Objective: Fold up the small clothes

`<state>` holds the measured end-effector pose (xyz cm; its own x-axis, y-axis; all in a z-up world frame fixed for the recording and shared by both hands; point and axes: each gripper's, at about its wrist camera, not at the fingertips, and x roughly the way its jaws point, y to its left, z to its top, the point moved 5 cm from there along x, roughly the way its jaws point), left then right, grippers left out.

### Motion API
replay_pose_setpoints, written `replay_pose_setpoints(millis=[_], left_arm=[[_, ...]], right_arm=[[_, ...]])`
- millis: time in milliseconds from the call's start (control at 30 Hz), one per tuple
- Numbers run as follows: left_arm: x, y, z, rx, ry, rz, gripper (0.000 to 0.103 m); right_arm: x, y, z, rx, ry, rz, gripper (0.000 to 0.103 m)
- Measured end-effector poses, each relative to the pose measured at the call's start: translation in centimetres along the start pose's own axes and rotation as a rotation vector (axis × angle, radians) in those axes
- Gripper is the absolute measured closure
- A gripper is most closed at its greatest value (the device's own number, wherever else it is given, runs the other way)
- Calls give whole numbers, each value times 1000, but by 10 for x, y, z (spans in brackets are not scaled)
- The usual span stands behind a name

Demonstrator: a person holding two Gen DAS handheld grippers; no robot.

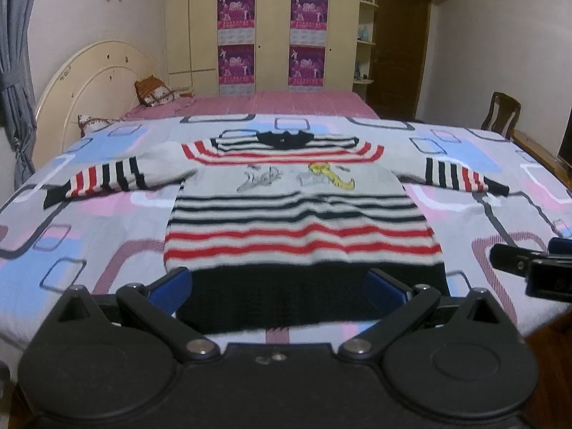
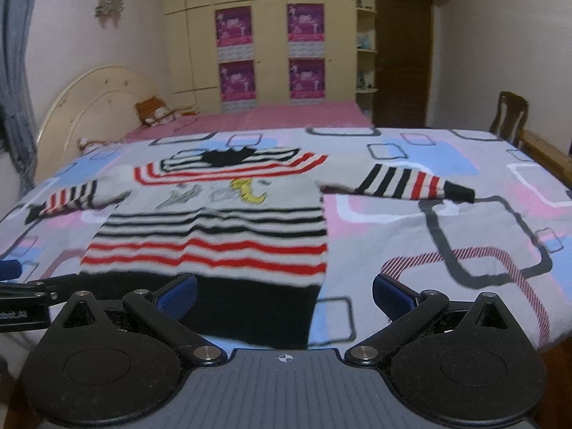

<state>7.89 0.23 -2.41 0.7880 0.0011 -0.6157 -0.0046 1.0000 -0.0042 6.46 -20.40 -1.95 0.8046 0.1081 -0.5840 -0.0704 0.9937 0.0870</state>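
Left wrist: sweater [image 1: 300, 214] collar pointing away.

wardrobe [image 1: 271, 28] cream | door [image 1: 397, 46] brown | curtain [image 1: 14, 57] grey

Sweater [image 1: 296, 214]: grey-white knit with black and red stripes, black hem and collar, and a yellow and grey chest motif. Bedsheet [image 1: 89, 236]: grey ground with blue, pink and white rounded squares, some outlined in dark grey. Gripper pads [image 2: 178, 295]: blue on black arms.
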Motion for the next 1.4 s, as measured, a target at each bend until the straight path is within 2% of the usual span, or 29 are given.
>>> replay_pose_setpoints(millis=[167,300,433,533,700,933,1100,1233,1333,1367,1400], left_arm=[[19,2,19,10,-9,-16,0],[43,-2,27,69,45,-53,0],[61,1,38,73,51,-79,0],[73,4,51,90,41,-109,0],[91,10,74,59,3,-158,0],[122,4,93,42,-11,-145,0],[150,0,105,-8,-23,-113,0],[185,-7,117,-55,15,-105,0],[209,-22,126,-45,23,-88,0],[218,-29,130,-42,27,-81,0],[225,-34,134,-43,26,-73,0]], right_arm=[[16,-6,20,17,-20,-31,0],[31,-9,35,25,-30,-52,0],[51,-9,48,37,-39,-79,0],[64,-9,59,50,-50,-96,0],[83,-14,73,61,-68,-137,0],[107,-34,86,79,-75,-172,0],[138,-76,97,141,-89,-203,0],[172,-132,106,281,-74,-206,1],[197,-180,114,378,-76,-225,1],[206,-195,116,395,-73,-232,3],[215,-209,119,408,-71,-236,29]])
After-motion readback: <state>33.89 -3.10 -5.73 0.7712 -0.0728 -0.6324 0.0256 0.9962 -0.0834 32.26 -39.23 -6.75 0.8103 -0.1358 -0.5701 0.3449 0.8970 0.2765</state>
